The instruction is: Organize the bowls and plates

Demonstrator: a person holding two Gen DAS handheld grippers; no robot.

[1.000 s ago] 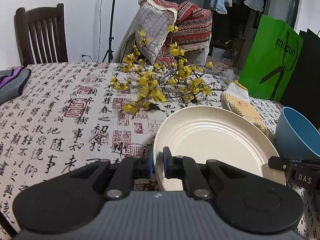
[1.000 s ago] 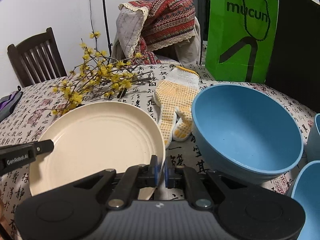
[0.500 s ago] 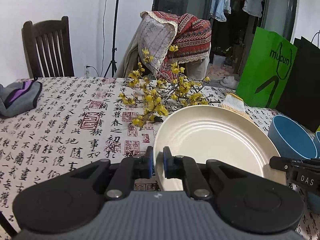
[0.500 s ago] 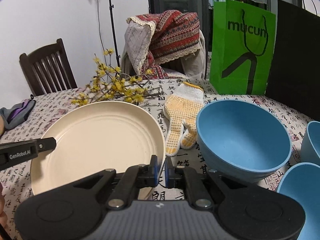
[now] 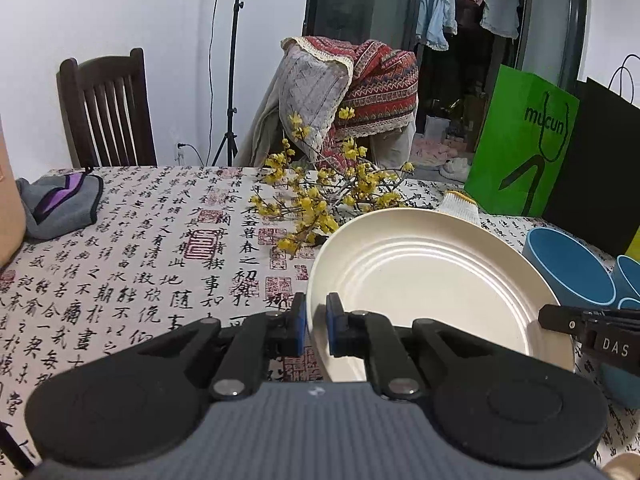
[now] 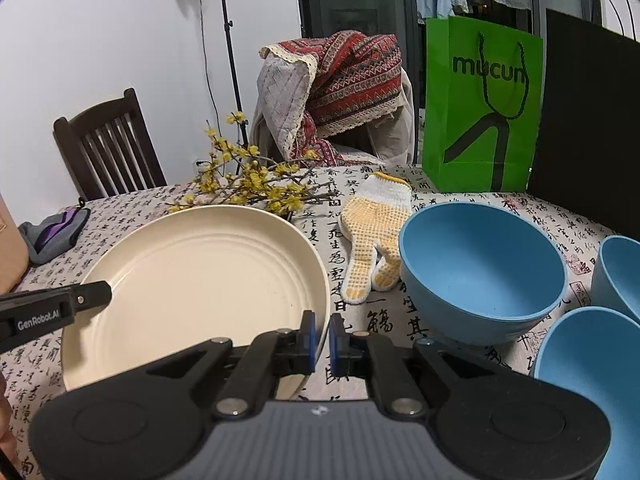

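Left gripper [image 5: 316,322]: clamped on plate [image 5: 424,280] rim | Right gripper [image 6: 323,340]: clamped on opposite rim | Bowl [image 6: 480,276]: beside plate

My right gripper [image 6: 320,338] pinches the near right rim of the cream plate [image 6: 200,280]; my left gripper [image 6: 92,298] reaches its left rim. Just right of the plate lies a yellow-dotted work glove [image 6: 374,236], then a large blue bowl [image 6: 482,272] and two smaller blue bowls [image 6: 592,364]. Yellow blossom branches [image 6: 248,184] lie behind the plate.
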